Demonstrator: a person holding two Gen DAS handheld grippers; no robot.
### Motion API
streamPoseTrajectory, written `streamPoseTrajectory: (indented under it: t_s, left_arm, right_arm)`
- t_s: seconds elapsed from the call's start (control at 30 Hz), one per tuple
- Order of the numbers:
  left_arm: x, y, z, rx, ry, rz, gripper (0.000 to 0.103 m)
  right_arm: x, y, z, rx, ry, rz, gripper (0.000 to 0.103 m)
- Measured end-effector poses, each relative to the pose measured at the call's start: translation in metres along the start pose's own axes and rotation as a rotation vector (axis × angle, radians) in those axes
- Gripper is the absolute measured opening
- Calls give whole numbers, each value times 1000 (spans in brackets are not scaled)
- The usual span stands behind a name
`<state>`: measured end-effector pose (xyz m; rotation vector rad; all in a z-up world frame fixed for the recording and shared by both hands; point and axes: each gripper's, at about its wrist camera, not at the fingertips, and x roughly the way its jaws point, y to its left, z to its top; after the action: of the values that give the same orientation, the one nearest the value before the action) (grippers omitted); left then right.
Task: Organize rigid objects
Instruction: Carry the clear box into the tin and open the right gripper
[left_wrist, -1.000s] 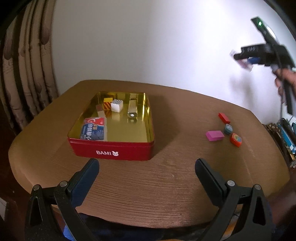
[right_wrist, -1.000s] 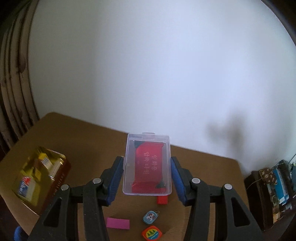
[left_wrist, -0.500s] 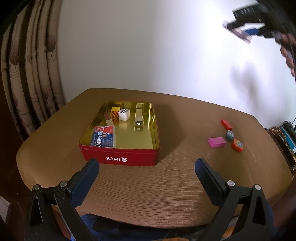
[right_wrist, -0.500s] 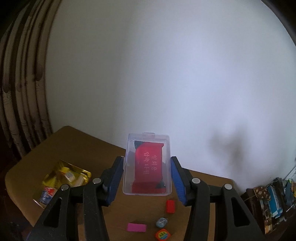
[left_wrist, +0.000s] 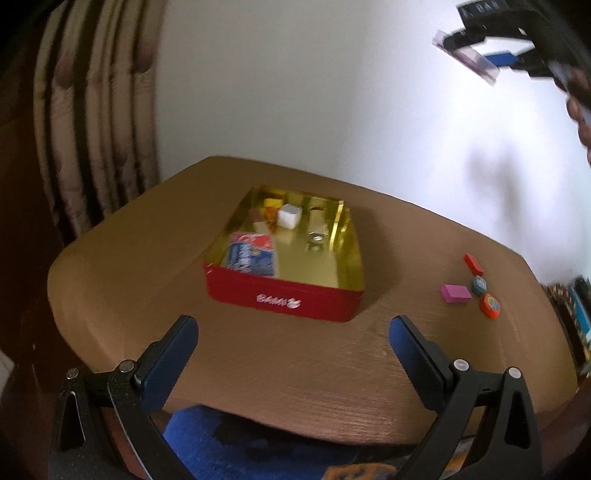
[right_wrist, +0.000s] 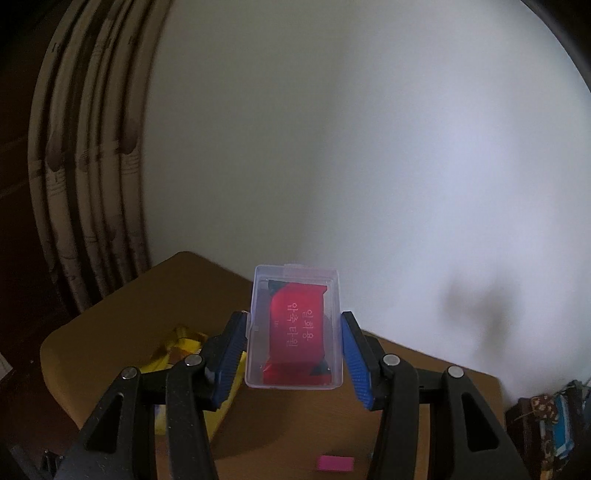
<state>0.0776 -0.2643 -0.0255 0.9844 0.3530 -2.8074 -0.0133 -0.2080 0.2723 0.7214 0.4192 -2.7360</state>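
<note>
Gripping a clear case (right_wrist: 295, 328) by its two long sides, the right gripper (right_wrist: 294, 354) was part-way closed, its blue pads pressed against the plastic. The case held a red packet (right_wrist: 297, 326) printed with pale lettering and lay flat between the fingers, its far end poking out past their tips. It hung in the air well above the tabletop (right_wrist: 110, 317), in front of a white wall (right_wrist: 369, 147). In the left wrist view the same case (left_wrist: 474, 61) showed edge-on, high up and far to the right, with the hand (left_wrist: 580, 99) behind it.

Below and to the left of the right gripper sat the gold-lined tin (right_wrist: 177, 345), mostly hidden by the left finger. A pink block (right_wrist: 335, 463) lay on the tabletop under the gripper, near the bottom edge of the view.

The left gripper (left_wrist: 293, 332) stood wide open with nothing between its fingers, low over the near edge of the tabletop (left_wrist: 295, 369). Straight ahead of it was the red tin (left_wrist: 284, 299), already holding a blue and red pack (left_wrist: 251, 254), a white cube (left_wrist: 289, 217), a yellow block (left_wrist: 272, 203) and a silvery bar (left_wrist: 317, 223). Ahead and to its right, well apart from the tin, four small pieces clustered close together: a red block (left_wrist: 472, 263), a pink block (left_wrist: 455, 293), a blue piece (left_wrist: 479, 285) and an orange piece (left_wrist: 489, 305). Striped curtains (left_wrist: 85, 122) hung to the far left.
</note>
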Motion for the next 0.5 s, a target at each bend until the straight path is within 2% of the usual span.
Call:
streamPoseTrajectory:
  t_s: [0.27,0.5]
  left_arm:
    - [-5,45,0,-167,18,38,102]
    - [-5,67,0,-247,13,76,102]
  right_arm:
    - [46,52,-11,-9,62,56,52]
    - [85,86,-35,-31,134,95,52]
